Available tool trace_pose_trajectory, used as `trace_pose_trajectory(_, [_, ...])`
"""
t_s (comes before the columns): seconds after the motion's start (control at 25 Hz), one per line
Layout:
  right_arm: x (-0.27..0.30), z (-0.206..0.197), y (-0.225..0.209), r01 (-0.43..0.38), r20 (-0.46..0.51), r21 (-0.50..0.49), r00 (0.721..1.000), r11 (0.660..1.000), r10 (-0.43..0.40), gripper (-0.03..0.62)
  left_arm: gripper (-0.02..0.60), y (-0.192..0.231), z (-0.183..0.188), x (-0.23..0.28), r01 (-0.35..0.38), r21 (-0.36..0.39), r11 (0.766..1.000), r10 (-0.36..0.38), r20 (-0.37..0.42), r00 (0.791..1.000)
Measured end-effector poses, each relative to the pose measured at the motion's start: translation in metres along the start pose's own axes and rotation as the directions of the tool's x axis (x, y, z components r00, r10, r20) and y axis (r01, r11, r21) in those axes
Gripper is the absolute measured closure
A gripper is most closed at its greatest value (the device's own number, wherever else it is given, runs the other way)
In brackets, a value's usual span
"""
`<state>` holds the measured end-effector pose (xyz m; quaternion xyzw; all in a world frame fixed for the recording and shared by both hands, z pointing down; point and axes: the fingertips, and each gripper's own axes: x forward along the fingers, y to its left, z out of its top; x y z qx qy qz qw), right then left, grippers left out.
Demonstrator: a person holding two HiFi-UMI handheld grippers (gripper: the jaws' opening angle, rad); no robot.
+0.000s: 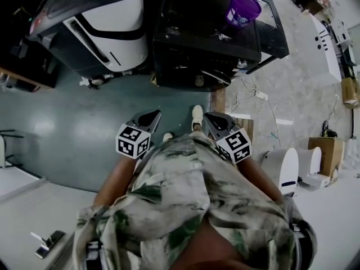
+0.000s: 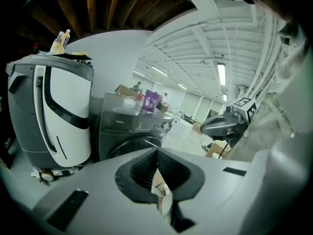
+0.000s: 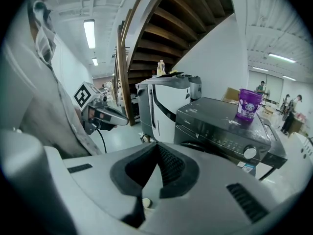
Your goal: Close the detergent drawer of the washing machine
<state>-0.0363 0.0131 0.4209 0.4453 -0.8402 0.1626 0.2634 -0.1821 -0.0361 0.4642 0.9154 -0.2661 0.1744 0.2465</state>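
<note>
The black front-loading washing machine (image 1: 208, 44) stands at the top middle of the head view, with a purple detergent tub (image 1: 243, 8) on its lid. In the right gripper view its control panel (image 3: 220, 138) and knob (image 3: 250, 152) show; the panel's left part looks flush, and I cannot make out a drawer standing out. My left gripper (image 1: 148, 118) and right gripper (image 1: 215, 121) are held close to the body, well short of the machine. Both pairs of jaws meet with nothing between them, as also seen on the left gripper (image 2: 157, 152) and the right gripper (image 3: 156, 146).
A tall white and grey appliance (image 1: 104, 24) stands left of the washer. A shoe (image 1: 197, 117) is on the green floor between the grippers. Cables (image 1: 250, 97) lie on the floor to the right, with white housings (image 1: 284, 167) and a cardboard box (image 1: 326, 151) beyond.
</note>
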Motion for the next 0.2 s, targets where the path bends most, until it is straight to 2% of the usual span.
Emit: trace_pose_trajectory(0.2, [0.0015, 0.0018, -0.0082, 0.004, -0.003, -0.002, 1.000, 1.000, -0.004, 0.572, 0.557, 0.0052, 0.0086, 0.0083, 0.003, -0.004, 1.000, -0.003, 0.005, 1.000])
